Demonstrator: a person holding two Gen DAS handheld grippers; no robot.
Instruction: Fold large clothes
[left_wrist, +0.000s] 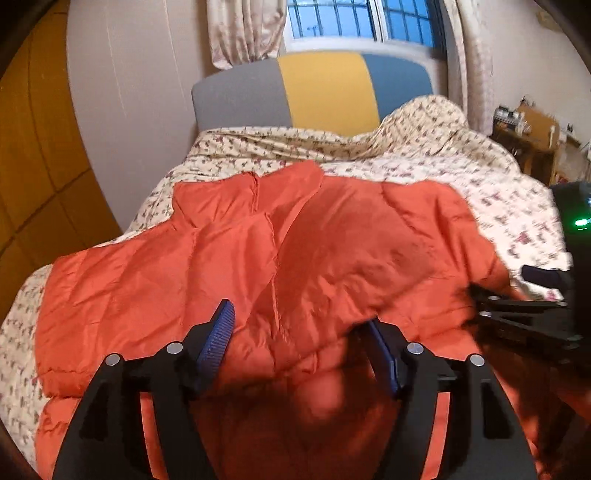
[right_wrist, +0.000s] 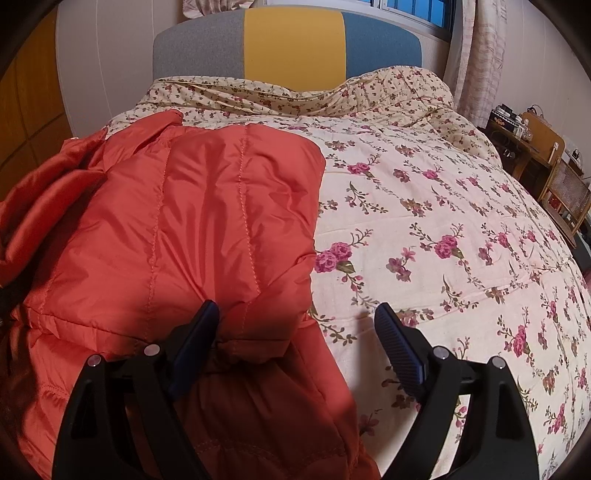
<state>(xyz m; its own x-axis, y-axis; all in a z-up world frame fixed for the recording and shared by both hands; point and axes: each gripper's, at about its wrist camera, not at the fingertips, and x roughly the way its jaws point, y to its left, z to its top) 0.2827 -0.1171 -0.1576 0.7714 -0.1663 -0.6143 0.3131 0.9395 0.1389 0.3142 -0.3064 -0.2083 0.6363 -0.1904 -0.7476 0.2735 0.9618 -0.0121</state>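
Observation:
An orange quilted puffer jacket (left_wrist: 280, 251) lies spread on the floral bed cover, collar toward the headboard. My left gripper (left_wrist: 299, 325) is open just above the jacket's near part, with a bulge of the fabric between its blue pads, not pinched. In the right wrist view the jacket (right_wrist: 207, 221) shows a folded panel on the left half of the bed. My right gripper (right_wrist: 295, 317) is open over the jacket's right near edge, left finger above the fabric, right finger over the bed cover. The right gripper also shows at the right edge of the left wrist view (left_wrist: 517, 306).
The bed cover (right_wrist: 424, 229) is cream with pink flowers and is bare on the right half. A grey, yellow and blue headboard (right_wrist: 291, 44) stands at the far end under a window. Wooden furniture with clutter (right_wrist: 543, 162) stands at the right. A wooden wardrobe (left_wrist: 33, 158) is on the left.

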